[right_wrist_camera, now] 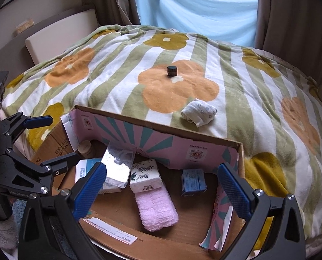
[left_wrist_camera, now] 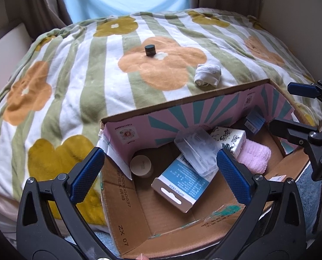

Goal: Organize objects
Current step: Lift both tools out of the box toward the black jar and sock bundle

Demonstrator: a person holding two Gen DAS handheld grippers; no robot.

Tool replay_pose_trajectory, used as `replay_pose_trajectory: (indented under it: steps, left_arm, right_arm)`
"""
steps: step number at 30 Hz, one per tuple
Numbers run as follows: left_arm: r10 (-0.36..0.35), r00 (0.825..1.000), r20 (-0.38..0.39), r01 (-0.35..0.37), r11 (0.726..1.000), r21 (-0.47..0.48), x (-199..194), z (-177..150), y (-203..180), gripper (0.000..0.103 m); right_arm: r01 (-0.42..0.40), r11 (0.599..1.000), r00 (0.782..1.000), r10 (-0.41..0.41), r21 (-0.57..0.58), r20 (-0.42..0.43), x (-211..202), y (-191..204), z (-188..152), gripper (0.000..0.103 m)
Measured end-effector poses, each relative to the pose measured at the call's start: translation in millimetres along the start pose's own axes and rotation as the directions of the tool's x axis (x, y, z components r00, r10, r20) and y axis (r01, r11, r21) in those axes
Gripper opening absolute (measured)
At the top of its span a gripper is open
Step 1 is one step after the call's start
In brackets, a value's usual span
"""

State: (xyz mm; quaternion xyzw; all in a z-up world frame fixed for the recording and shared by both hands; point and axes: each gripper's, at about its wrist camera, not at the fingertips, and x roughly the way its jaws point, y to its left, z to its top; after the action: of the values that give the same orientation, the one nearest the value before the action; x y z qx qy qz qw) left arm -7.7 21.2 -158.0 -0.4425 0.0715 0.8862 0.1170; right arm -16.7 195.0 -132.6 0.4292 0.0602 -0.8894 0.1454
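Observation:
An open cardboard box (left_wrist_camera: 126, 197) (right_wrist_camera: 204, 143) sits at the bed's near edge. Inside lie a blue-white carton (left_wrist_camera: 178, 186), a clear plastic case (left_wrist_camera: 195, 149) (right_wrist_camera: 117, 164), a tissue pack (left_wrist_camera: 232, 138) (right_wrist_camera: 145, 175), a pink towel (left_wrist_camera: 254, 156) (right_wrist_camera: 156, 208), a small blue box (left_wrist_camera: 255, 121) (right_wrist_camera: 193, 182) and a cream jar (left_wrist_camera: 141, 165) (right_wrist_camera: 86, 148). On the blanket stand a small black jar (left_wrist_camera: 150, 50) (right_wrist_camera: 172, 70) and a rolled white sock (left_wrist_camera: 207, 74) (right_wrist_camera: 198, 112). My left gripper (left_wrist_camera: 161, 173) and right gripper (right_wrist_camera: 163, 186) hover open and empty over the box.
The flowered striped blanket (left_wrist_camera: 74, 82) (right_wrist_camera: 258, 108) covers the bed. Curtains and a pale blue sheet (right_wrist_camera: 204, 8) hang behind. A beige cushion (right_wrist_camera: 59, 41) lies at the far left. Each gripper shows in the other's view, the right (left_wrist_camera: 308, 117) and the left (right_wrist_camera: 30, 147).

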Motion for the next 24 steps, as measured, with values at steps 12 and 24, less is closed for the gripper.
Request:
replay_pose_trajectory:
  steps: [12,24]
  left_arm:
    - [-0.069,0.995,0.078,0.059,0.991,0.116,-14.6,97.2,17.6,0.103]
    - [-0.222,0.975,-0.012,0.221,0.963,0.151,94.1,208.1,54.4,0.103]
  right_arm:
    - [-0.078,0.996,0.994,0.082,-0.050,0.070,-27.4,-25.7,61.9,0.102]
    - [-0.169,0.974,0.983,0.179,-0.152,0.050,17.1,-79.6,128.2,0.102]
